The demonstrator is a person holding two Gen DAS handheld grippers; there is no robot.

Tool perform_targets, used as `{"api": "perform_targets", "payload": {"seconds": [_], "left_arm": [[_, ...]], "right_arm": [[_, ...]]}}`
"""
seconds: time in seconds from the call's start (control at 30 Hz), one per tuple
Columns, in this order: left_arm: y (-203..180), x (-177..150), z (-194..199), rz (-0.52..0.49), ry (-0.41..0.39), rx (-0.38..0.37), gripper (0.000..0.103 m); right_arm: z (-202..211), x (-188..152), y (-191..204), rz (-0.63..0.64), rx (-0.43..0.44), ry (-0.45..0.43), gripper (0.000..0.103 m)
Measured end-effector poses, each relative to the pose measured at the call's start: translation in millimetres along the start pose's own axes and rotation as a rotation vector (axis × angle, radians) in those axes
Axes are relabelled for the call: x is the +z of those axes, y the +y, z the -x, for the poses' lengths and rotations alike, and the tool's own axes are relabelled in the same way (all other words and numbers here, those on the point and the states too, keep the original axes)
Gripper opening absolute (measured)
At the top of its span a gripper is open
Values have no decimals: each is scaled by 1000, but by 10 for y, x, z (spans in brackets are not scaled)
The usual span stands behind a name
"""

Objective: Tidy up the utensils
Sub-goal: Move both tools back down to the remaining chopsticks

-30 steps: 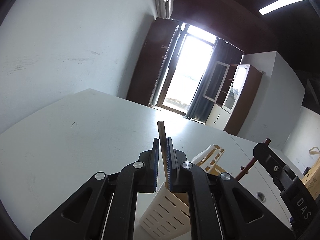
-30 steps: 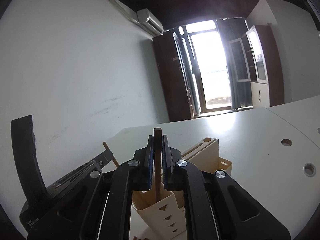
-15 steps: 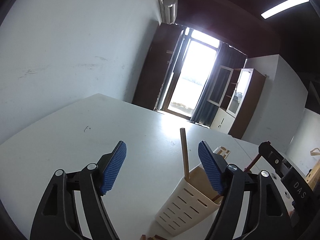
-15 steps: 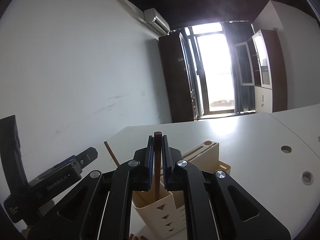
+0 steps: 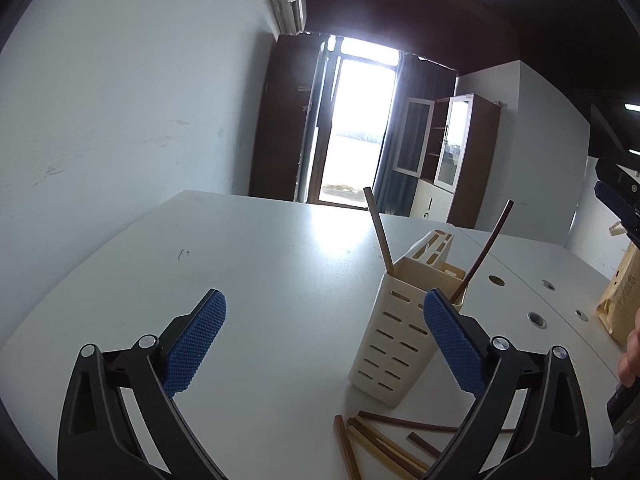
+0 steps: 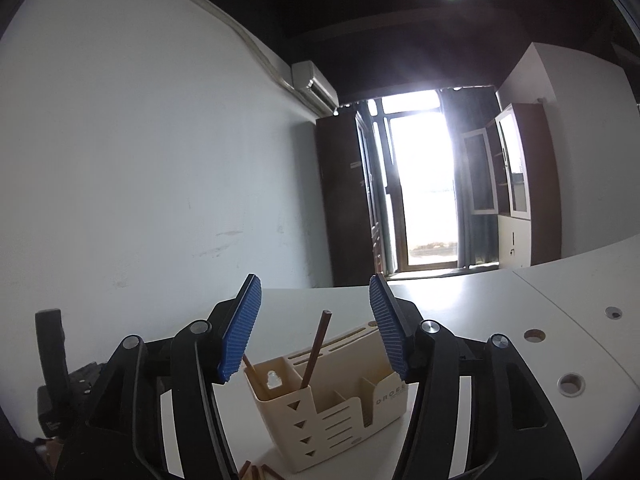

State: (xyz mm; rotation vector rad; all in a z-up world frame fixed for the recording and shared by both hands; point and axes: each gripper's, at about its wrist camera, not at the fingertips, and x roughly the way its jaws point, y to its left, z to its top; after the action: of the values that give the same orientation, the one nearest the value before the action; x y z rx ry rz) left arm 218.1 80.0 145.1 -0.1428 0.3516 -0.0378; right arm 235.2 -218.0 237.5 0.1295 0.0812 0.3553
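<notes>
Hovering over a white table (image 5: 248,264) with both jaws spread wide and holding nothing: left gripper (image 5: 324,340) above and to the left of a cream utensil holder (image 5: 404,332), right gripper (image 6: 314,326) above the same holder (image 6: 332,404) from its other side. Showing blue ribbed pads (image 5: 196,342) well apart in the left wrist view, likewise (image 6: 240,328) in the right wrist view.

Standing upright on the table, the holder carrying two chopsticks in its slotted end compartment: a light chopstick (image 5: 378,232) leaning left and a dark chopstick (image 5: 486,248) leaning right, their tips crossing below the rim out of sight. Rising in the right wrist view, the dark chopstick (image 6: 316,348) near the middle and the light one (image 6: 250,366) partly hidden behind the left pad.

Lying loose on the table just in front of the holder, a pile of chopsticks (image 5: 384,440), light and dark mixed, partly covered by the right finger of the left gripper. Peeking in at the bottom edge of the right wrist view, a few ends of that pile (image 6: 256,472).

Sitting at the far right of the table, a brown paper bag (image 5: 622,300).
</notes>
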Motion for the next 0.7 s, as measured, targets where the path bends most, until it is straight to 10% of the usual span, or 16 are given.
{"api": "perform_targets", "payload": {"seconds": [0.2, 0.7], "left_arm": [[2, -148, 132, -81, 48, 9, 97], [-103, -729, -373, -193, 318, -37, 97]], "right_arm": [[305, -45, -33, 46, -22, 11, 67], [-208, -911, 71, 155, -48, 371, 68]]}}
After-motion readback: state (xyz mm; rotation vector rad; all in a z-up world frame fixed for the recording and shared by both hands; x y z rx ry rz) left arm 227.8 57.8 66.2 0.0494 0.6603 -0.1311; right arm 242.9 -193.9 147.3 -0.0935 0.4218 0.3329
